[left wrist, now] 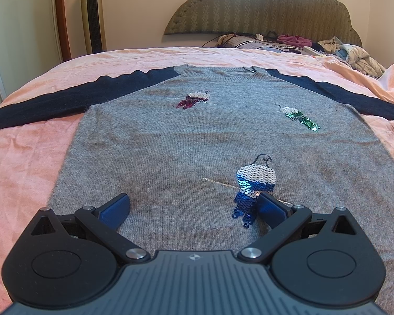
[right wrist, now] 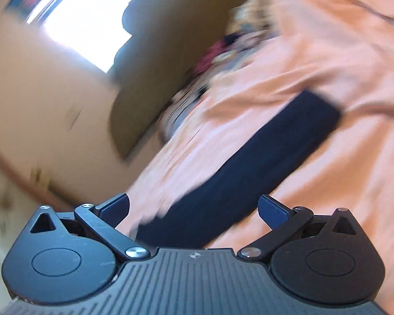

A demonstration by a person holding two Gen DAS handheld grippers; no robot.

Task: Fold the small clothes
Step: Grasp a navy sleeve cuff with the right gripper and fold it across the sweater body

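Note:
A small grey sweater [left wrist: 191, 141] with dark navy sleeves lies flat, front up, on the pink bedsheet [left wrist: 26, 162], both sleeves spread sideways. It carries sequin birds: a blue one [left wrist: 252, 186], a green one [left wrist: 300, 118] and a red one [left wrist: 194, 99]. My left gripper [left wrist: 194, 206] hovers open over the sweater's lower part, nothing between its fingers. The right wrist view is tilted and motion-blurred. It shows one navy sleeve [right wrist: 252, 168] stretched across the sheet [right wrist: 328, 52], with my right gripper [right wrist: 194, 206] open just above its near end.
A padded olive headboard [left wrist: 262, 8] stands at the far end of the bed. Pillows, cables and crumpled clothes [left wrist: 354, 55] are piled at the back right. A tall tower fan [left wrist: 92, 13] and a wardrobe door stand at the left.

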